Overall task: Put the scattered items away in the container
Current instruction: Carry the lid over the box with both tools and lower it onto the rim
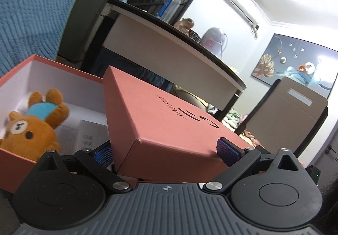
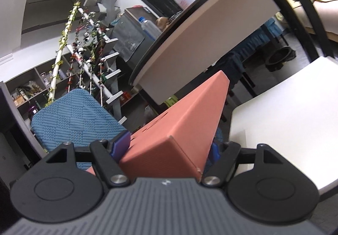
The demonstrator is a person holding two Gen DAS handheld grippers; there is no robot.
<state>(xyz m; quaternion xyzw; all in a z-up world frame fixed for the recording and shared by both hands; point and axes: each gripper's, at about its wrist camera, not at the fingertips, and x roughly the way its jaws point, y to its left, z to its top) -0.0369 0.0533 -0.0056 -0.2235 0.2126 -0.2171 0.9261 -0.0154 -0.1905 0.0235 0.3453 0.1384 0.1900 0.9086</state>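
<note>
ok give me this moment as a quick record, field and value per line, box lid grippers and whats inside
container: orange box, open, white inside
lid: orange lid, tilted, held over the box's right part, not seated
left gripper: left gripper shut on the lid's near corner
right gripper: right gripper shut on another lid corner
inside box: brown plush bear with a blue patch; white carton beside it
background: round table with a water bottle; blue knitted cloth
task state: lid not yet closed

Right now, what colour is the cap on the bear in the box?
Light blue, on the brown bear; left wrist view shows it best.
</note>
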